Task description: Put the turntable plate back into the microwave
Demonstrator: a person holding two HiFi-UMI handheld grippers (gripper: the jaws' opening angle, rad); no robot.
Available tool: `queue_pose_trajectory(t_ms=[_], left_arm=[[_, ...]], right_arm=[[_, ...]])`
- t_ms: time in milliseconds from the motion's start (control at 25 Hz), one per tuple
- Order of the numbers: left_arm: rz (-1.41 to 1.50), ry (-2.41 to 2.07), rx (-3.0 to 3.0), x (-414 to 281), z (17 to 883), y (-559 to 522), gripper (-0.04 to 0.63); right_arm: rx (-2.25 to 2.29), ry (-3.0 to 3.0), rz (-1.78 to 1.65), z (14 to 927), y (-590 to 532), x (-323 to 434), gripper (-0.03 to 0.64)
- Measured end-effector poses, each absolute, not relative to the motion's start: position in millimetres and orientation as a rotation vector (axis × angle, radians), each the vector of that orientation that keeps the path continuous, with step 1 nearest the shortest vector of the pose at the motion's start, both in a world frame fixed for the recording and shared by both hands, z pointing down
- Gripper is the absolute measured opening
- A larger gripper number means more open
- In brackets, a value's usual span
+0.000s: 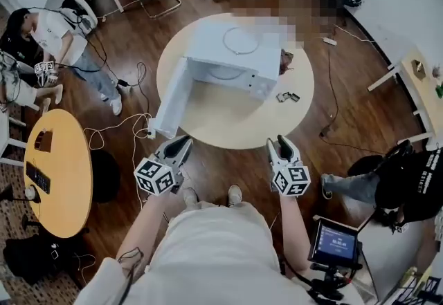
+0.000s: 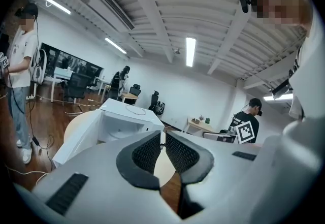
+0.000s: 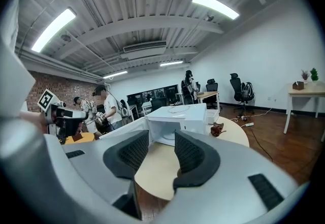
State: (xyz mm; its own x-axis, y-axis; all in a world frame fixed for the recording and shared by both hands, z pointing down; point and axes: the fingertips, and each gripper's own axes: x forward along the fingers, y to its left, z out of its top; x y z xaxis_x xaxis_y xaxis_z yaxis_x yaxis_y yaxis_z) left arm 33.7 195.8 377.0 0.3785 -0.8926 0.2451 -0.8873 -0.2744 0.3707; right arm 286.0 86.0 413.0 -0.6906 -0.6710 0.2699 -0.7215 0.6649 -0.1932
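A white microwave [image 1: 235, 58] stands on a round cream table [image 1: 228, 124], its door [image 1: 169, 99] swung open to the left. A pale turntable plate [image 1: 225, 75] lies inside the cavity; the left gripper view shows the plate [image 2: 119, 133] too. A thin ring [image 1: 223, 41] rests on the microwave's top. Both grippers hover over the floor at the table's near edge, pointing at the microwave. My left gripper [image 1: 181, 148] is shut and empty, pads together [image 2: 163, 139]. My right gripper [image 1: 280, 144] is open, nothing between its pads [image 3: 161, 139].
A dark brown object [image 1: 286, 59] and small black pieces [image 1: 288, 97] lie on the table right of the microwave. A power strip and cables [image 1: 150, 134] trail on the floor at the left. An orange table [image 1: 59, 172] stands far left, a tripod screen [image 1: 333, 243] lower right, people around.
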Motion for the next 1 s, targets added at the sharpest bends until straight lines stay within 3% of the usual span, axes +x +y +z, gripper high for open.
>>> queue_pose_trajectory(t_ms=[280, 1000], left_arm=[[0.015, -1.44, 2.246, -1.5, 392.2, 206.4, 0.037], [0.078, -1.385, 2.225, 14.7, 442.7, 188.0, 0.037]], right_arm=[[1.197, -2.64, 0.396, 417.9, 122.5, 246.5, 0.155], [1.202, -2.611, 0.373, 444.3, 135.9, 253.7, 0.155]])
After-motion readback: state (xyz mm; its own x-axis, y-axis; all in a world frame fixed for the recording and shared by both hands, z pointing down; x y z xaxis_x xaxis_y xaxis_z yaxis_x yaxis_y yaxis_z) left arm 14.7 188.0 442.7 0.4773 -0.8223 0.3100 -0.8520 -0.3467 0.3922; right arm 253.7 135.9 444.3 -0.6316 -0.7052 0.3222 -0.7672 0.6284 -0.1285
